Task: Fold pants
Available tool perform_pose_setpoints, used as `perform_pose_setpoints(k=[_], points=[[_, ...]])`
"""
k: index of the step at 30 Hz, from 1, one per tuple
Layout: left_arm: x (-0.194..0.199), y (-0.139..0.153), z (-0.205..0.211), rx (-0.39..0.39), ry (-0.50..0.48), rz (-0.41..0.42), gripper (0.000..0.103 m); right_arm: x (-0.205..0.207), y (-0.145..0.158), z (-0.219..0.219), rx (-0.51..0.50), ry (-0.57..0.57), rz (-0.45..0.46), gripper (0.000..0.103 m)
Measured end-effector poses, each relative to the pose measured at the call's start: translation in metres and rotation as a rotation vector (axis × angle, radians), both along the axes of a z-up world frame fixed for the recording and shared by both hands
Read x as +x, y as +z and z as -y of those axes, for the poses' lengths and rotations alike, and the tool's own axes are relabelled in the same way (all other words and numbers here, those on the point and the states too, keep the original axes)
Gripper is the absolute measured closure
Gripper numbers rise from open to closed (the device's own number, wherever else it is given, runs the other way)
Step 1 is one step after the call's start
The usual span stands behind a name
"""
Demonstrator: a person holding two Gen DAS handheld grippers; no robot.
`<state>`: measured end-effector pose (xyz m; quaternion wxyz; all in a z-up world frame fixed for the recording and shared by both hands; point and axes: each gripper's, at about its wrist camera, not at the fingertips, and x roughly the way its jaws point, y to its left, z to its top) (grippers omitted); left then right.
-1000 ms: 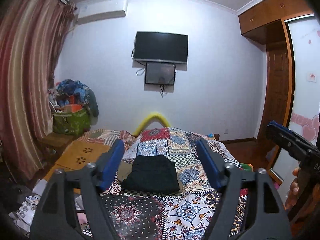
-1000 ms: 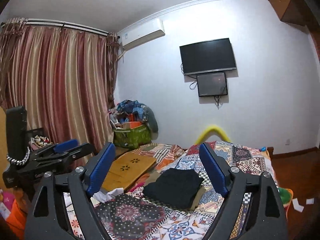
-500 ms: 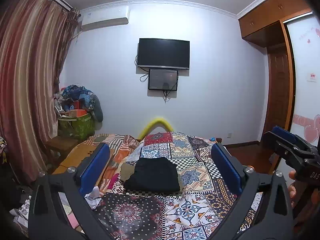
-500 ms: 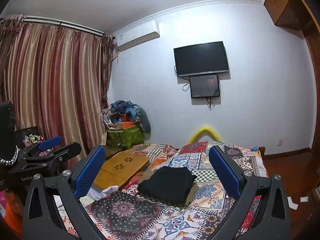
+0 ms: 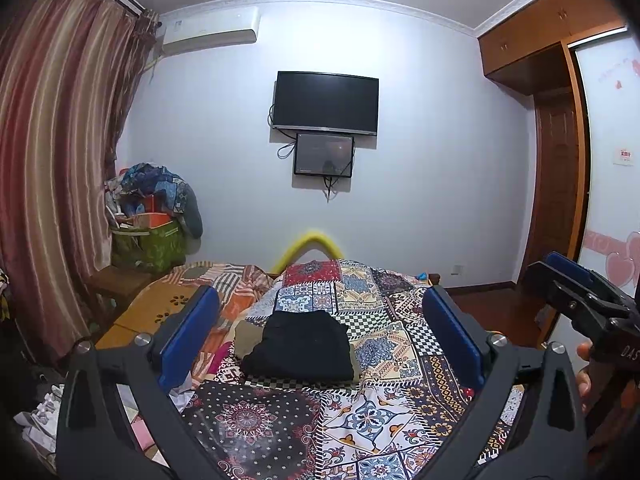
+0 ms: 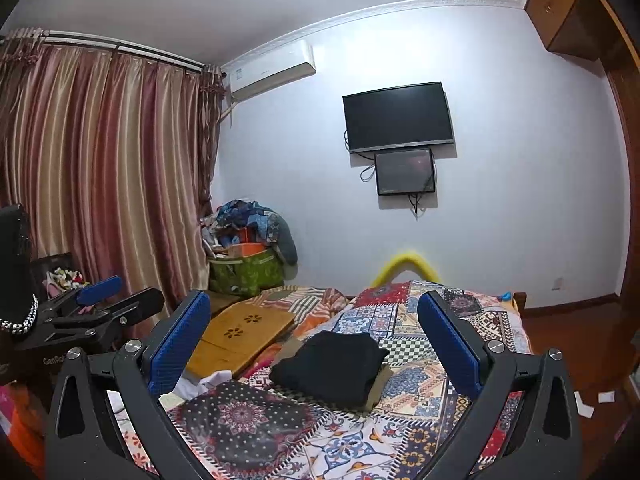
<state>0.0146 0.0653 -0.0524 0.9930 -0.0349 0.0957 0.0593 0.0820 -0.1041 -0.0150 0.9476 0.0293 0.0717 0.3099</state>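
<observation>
folded black pants point(image 5: 300, 346) lie on the bed, beyond both released claws point(image 5: 318, 336) point(image 6: 316, 346), untouched.

Both wrist cameras looked level along their tongs from the bed's point(image 5: 384, 412) near end toward the television wall point(image 6: 398, 118); the right view sat further right, angled left. Both shared the folded pants point(image 5: 304, 348).

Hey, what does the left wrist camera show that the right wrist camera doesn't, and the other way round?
Only the left wrist view shows the wooden door and the pink heart decoration. Only the right wrist view shows white paper scraps on the floor. Both show the folded black pants lying on an olive garment on the patchwork bed, the television, and both grippers, left and right, open and empty.
</observation>
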Motion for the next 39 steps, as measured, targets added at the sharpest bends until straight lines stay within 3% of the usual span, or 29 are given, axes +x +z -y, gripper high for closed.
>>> perform_pose_setpoints(k=[39], points=[[-0.0009, -0.0060, 0.0043, 0.016, -0.028, -0.010, 0.000, -0.0024, 0.0027, 0.0019, -0.010, -0.016, -0.004, 0.000]])
